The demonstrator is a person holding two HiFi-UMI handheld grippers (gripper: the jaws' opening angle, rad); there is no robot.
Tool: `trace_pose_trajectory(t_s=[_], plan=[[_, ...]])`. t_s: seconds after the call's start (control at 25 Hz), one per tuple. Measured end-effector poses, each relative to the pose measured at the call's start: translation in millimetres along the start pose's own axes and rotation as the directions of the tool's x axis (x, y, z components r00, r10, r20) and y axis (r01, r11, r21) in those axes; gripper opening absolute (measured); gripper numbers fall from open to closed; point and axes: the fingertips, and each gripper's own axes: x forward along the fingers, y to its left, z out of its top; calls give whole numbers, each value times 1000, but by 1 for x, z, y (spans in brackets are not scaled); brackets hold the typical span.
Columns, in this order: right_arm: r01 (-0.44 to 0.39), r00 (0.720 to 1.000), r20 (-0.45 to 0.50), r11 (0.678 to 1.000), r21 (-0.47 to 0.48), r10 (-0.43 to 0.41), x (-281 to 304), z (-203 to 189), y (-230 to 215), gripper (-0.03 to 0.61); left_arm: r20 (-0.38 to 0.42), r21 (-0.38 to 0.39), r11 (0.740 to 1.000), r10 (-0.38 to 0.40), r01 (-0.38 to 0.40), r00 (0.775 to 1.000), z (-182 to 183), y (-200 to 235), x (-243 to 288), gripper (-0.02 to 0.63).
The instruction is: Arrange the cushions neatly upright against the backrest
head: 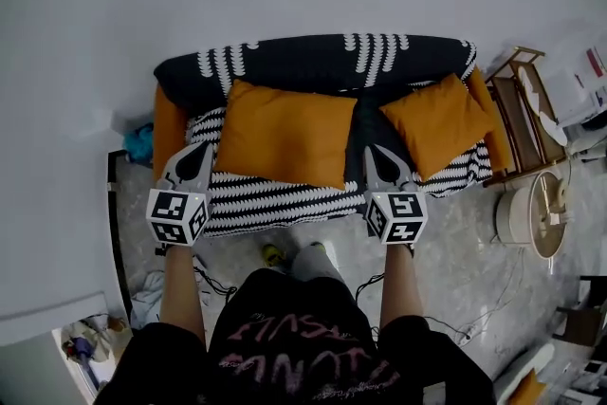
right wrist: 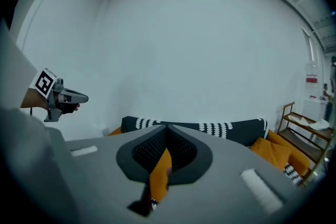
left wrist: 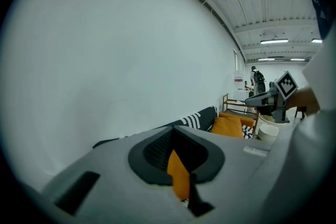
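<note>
A sofa with a black-and-white patterned cover holds two orange cushions. The large cushion leans on the backrest at centre left. The small cushion lies tilted at the right, also seen as the small cushion and the small cushion. My left gripper is shut just left of the large cushion's lower left corner. My right gripper is shut just right of its lower right corner. In both gripper views a sliver of orange shows in the slit under the closed jaws; contact cannot be told.
A wooden side rack stands right of the sofa, with a round pale appliance in front of it. Cables trail over the floor at lower right. A blue object lies beside the sofa's orange left armrest.
</note>
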Motion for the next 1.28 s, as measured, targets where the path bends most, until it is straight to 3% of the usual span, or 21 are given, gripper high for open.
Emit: trace_pose_trajectory(t_s=[0.2, 0.4, 0.72, 1.28], plan=[[2, 1000, -19, 1000, 20, -2, 22, -7, -21, 14, -30, 17, 1000, -8, 9, 1000, -1, -4, 28, 8], [-22, 999, -29, 999, 29, 23, 50, -8, -46, 14, -51, -25, 1000, 16, -17, 999, -2, -2, 57, 8], [-41, 997, -55, 996, 81, 46, 96, -21, -98, 14, -117, 11, 997, 72, -72, 991, -5, 4, 105, 8], [-38, 992, -117, 995, 92, 49, 140, -48, -113, 14, -174, -29, 998, 49, -55, 983, -31, 24, 155, 8]])
